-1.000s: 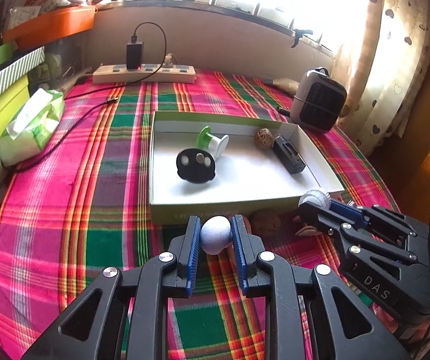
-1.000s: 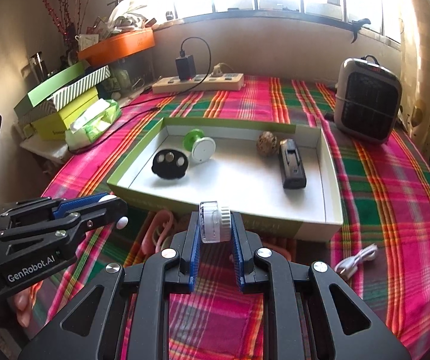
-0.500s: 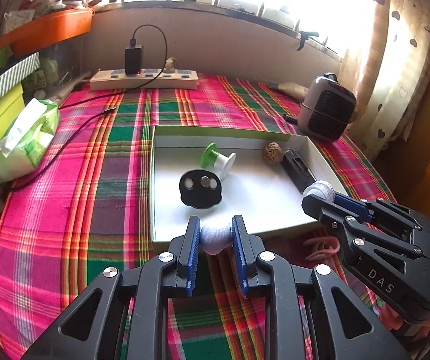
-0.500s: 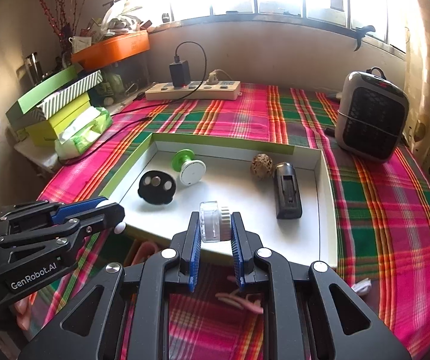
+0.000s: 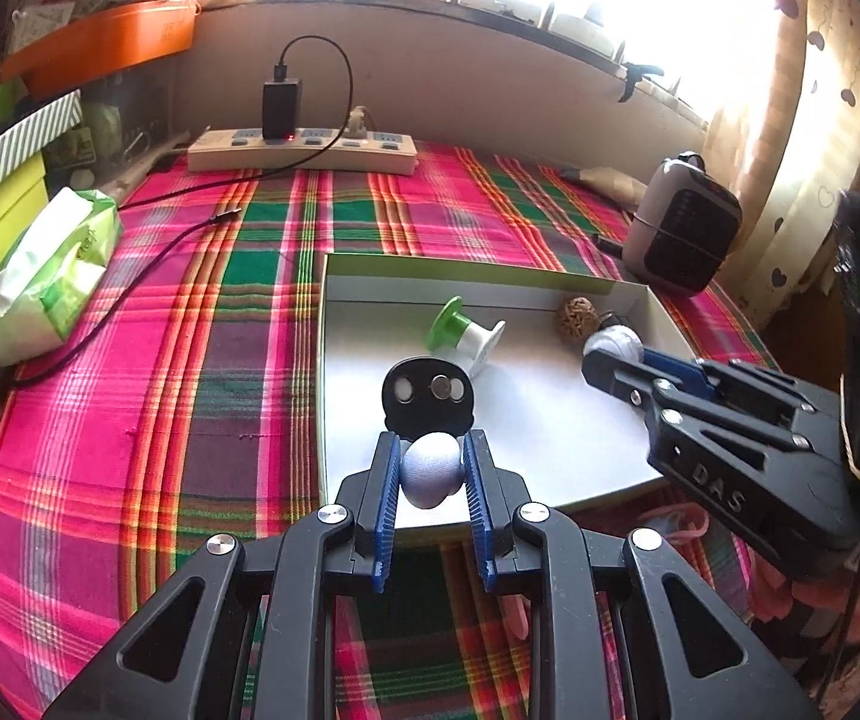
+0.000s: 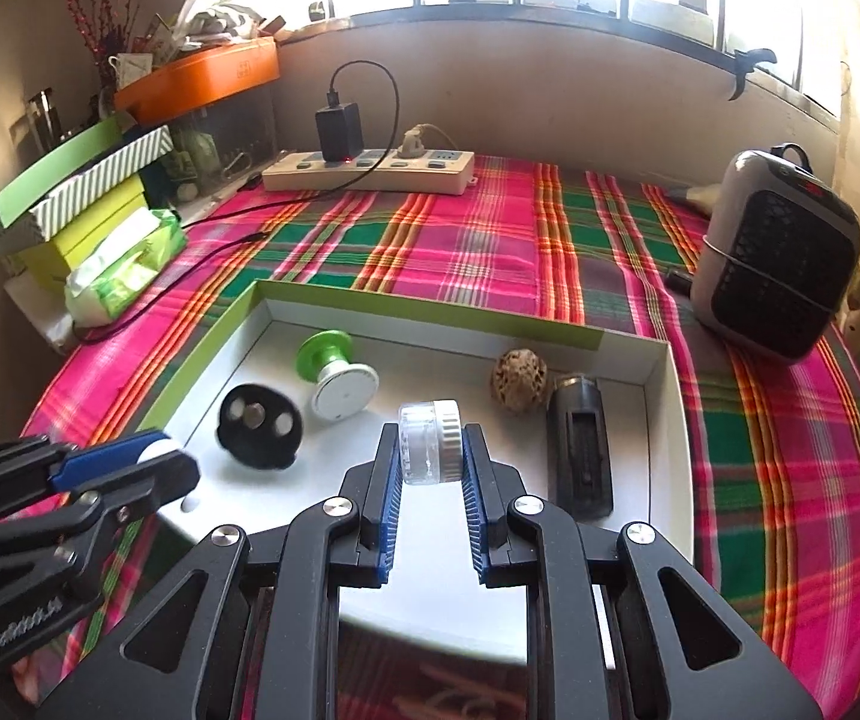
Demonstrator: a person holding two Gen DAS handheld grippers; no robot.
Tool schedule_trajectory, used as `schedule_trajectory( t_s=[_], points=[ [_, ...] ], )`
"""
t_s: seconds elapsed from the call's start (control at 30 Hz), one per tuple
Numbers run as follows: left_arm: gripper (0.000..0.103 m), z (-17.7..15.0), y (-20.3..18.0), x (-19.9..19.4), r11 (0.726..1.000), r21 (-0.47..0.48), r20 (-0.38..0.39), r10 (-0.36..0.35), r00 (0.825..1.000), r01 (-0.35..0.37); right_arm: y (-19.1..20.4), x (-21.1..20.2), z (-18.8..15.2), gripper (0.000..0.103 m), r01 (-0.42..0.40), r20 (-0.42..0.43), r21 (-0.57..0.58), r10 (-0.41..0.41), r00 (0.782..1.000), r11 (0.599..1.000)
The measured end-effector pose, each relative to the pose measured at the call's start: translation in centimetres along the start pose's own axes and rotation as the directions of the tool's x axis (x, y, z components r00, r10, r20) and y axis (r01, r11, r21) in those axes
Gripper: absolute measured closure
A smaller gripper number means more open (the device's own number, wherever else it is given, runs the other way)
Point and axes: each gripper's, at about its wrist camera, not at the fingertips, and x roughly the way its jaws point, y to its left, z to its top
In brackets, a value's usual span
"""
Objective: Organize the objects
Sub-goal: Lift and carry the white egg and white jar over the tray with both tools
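Note:
My left gripper [image 5: 430, 468] is shut on a pale grey egg-shaped ball [image 5: 430, 471], held over the near edge of the white tray [image 5: 550, 468]. My right gripper [image 6: 430, 450] is shut on a small clear jar with a white lid [image 6: 430, 441], held above the tray floor [image 6: 430, 606]. The tray holds a black disc [image 6: 259, 426], a green-and-white spool [image 6: 337, 372], a brown textured ball [image 6: 520, 381] and a dark rectangular block [image 6: 580, 456]. The right gripper also shows in the left wrist view [image 5: 604, 354], and the left gripper in the right wrist view [image 6: 154, 462].
The tray sits on a plaid tablecloth [image 5: 130, 390]. A power strip [image 5: 304, 150] with a charger and cable lies at the back. A tissue pack [image 5: 46, 276] and stacked boxes are at the left. A small heater [image 6: 778, 258] stands at the right. Pink items [image 5: 670, 522] lie by the tray's near edge.
Both grippers have moved forward from before the tray's near edge to over the tray, each still holding its object.

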Motion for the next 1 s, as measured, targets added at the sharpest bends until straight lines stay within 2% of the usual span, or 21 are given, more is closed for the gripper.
schedule_trajectory(
  t_s=[0.4,1.0],
  points=[
    [0.083,0.1,0.2,1.6,1.000,-0.001,-0.028,0.011,1.000,-0.011,0.0,3.2,2.0,0.083,-0.014,-0.044,-0.019,0.013,0.999,1.000],
    [0.083,0.6,-0.2,2.6,1.000,0.023,-0.033,0.013,0.999,-0.013,0.3,5.8,2.7,0.083,-0.025,-0.099,-0.021,0.023,0.995,0.999]
  ],
)
